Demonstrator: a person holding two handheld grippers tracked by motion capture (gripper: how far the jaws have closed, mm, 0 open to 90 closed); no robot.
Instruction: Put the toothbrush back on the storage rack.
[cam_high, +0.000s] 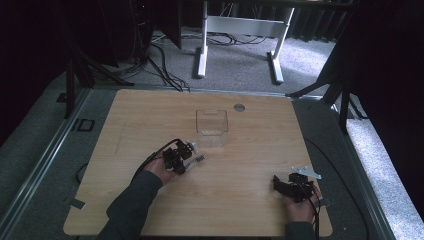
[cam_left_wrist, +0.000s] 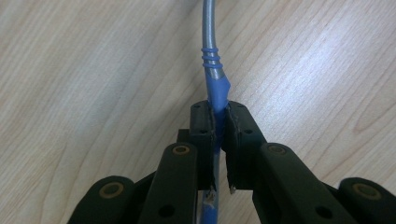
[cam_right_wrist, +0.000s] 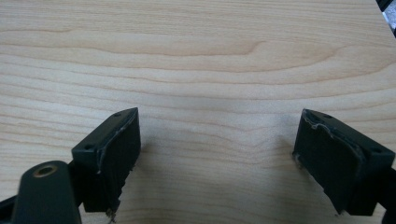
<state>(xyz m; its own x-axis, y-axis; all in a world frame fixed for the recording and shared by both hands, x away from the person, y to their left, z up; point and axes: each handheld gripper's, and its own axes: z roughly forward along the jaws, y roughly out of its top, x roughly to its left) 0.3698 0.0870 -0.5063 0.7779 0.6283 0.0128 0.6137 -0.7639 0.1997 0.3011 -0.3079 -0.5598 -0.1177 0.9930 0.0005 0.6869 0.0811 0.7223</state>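
Note:
My left gripper (cam_left_wrist: 219, 116) is shut on a slim tool with a blue handle (cam_left_wrist: 217, 91) that runs on into a silver shaft, lying just over the wooden table (cam_left_wrist: 93, 70). From above, the left gripper (cam_high: 186, 156) sits at the table's middle left, the tool's far end (cam_high: 199, 159) poking out toward the right. A clear plastic box (cam_high: 212, 128) stands empty a short way beyond it. My right gripper (cam_right_wrist: 217, 140) is open, nothing between its pads, over bare wood. It rests at the table's near right corner (cam_high: 285, 184).
A round grey grommet (cam_high: 239, 107) sits in the tabletop (cam_high: 150, 115) behind the box. Beyond the far edge are carpet, loose cables and a white desk frame (cam_high: 240, 30). Black stands flank both sides of the table.

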